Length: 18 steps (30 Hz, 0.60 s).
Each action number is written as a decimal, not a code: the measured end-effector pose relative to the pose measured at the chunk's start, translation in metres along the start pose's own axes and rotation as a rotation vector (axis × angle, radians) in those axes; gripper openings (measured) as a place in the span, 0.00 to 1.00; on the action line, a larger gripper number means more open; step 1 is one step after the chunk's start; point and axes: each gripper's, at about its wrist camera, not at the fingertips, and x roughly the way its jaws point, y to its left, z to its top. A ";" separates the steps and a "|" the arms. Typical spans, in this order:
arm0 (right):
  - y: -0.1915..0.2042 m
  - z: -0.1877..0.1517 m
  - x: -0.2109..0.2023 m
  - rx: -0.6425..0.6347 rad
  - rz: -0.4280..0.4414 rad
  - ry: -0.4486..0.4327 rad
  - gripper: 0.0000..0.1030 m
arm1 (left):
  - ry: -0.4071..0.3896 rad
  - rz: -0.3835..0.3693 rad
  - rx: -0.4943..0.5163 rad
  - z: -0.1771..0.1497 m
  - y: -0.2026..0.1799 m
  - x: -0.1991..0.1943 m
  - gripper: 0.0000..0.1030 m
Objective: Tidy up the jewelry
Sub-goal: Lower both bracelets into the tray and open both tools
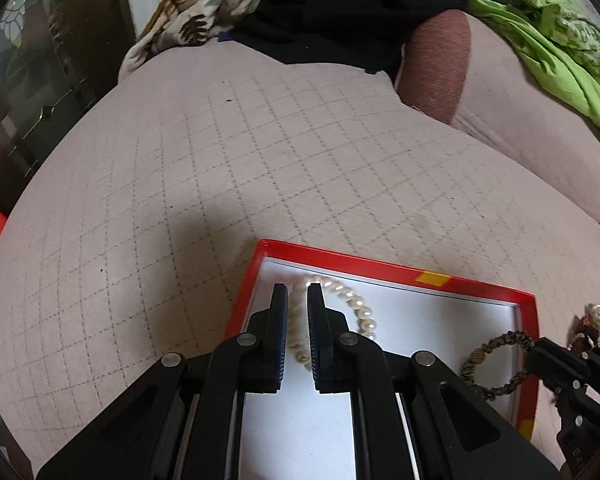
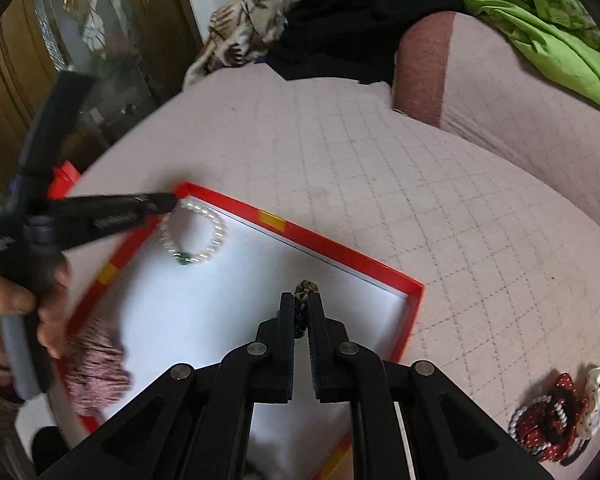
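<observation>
A red box lid with a white inside (image 1: 400,272) (image 2: 352,258) lies on the bed. A pearl bracelet (image 1: 352,304) (image 2: 216,232) lies in its far left corner. My left gripper (image 1: 298,294) (image 2: 168,200) hovers over the bracelet with its fingers slightly apart, one pearl strand showing in the gap, not clamped. My right gripper (image 2: 302,300) (image 1: 536,350) is shut on a leopard-print bracelet (image 1: 496,364) (image 2: 306,290) over the lid's right side. A maroon patterned scrunchie (image 2: 96,364) lies in the lid's near left part.
The bed has a pink quilted cover (image 1: 260,152) (image 2: 460,208). A pile of red dotted and white hair ties with beads (image 2: 560,412) (image 1: 592,324) lies right of the lid. Clothes and a green cloth (image 1: 560,48) lie at the far edge. A cabinet (image 2: 40,92) stands at left.
</observation>
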 end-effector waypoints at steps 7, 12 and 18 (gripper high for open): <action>0.000 -0.012 -0.024 -0.056 -0.055 -0.064 0.52 | -0.034 -0.004 -0.027 -0.006 0.000 -0.017 0.49; -0.005 -0.022 -0.050 -0.021 -0.052 -0.083 0.52 | -0.059 -0.016 -0.065 -0.012 -0.001 -0.043 0.52; -0.022 -0.067 -0.090 0.056 -0.040 -0.090 0.55 | -0.082 -0.016 -0.059 -0.043 -0.017 -0.084 0.53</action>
